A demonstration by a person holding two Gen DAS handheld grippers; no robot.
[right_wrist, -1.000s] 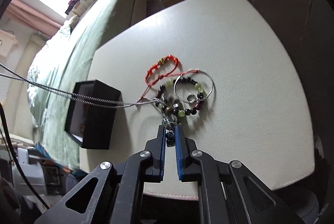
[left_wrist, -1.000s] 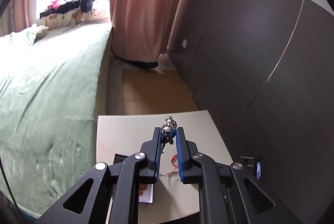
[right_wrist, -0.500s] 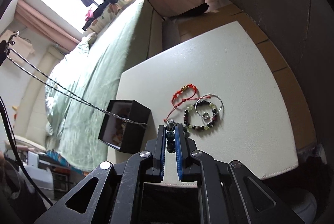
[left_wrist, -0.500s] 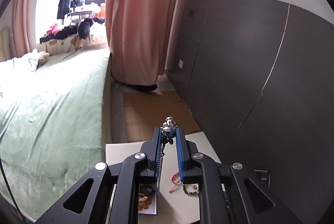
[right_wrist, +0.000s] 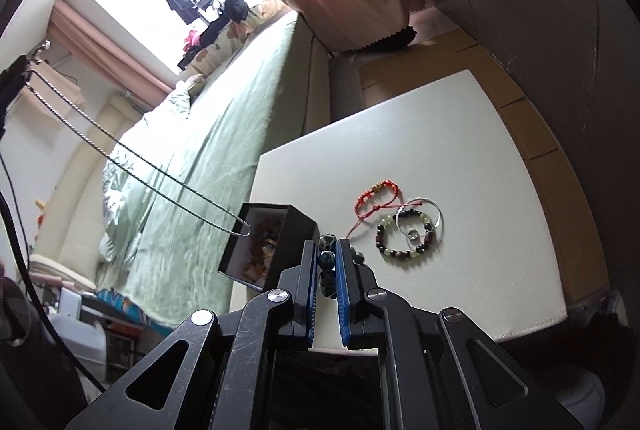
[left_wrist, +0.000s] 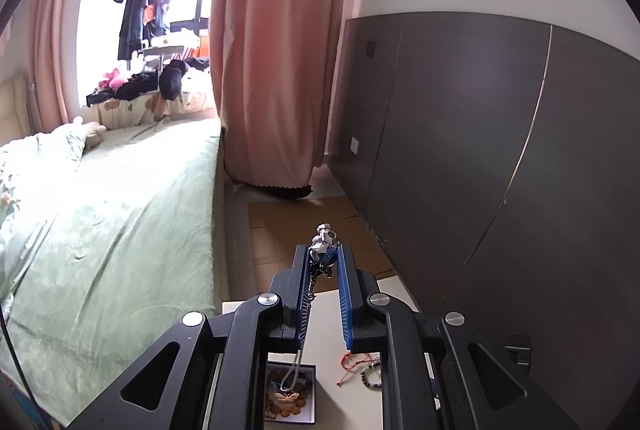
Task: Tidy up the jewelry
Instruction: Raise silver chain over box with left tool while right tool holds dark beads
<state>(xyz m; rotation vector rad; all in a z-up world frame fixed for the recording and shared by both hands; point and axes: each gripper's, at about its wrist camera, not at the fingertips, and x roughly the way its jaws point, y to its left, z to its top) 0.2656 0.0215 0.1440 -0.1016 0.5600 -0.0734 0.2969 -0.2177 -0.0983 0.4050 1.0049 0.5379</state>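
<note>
My left gripper is shut on the clasp end of a silver chain necklace. The chain hangs down over the open black jewelry box. In the right wrist view the chain sags from the left edge, its loop just above the box. My right gripper is shut on a dark beaded bracelet, held above the white table. On the table lie a red cord bracelet, a green-and-dark bead bracelet and a silver bangle.
A bed with a green cover runs along the table's left side. Dark wall panels stand to the right and a pink curtain hangs behind. Brown floor shows beyond the table's far edge.
Both grippers have risen. The chain has come off the pile and now hangs over the box. The dark bead bracelet has lifted clear of the table.
</note>
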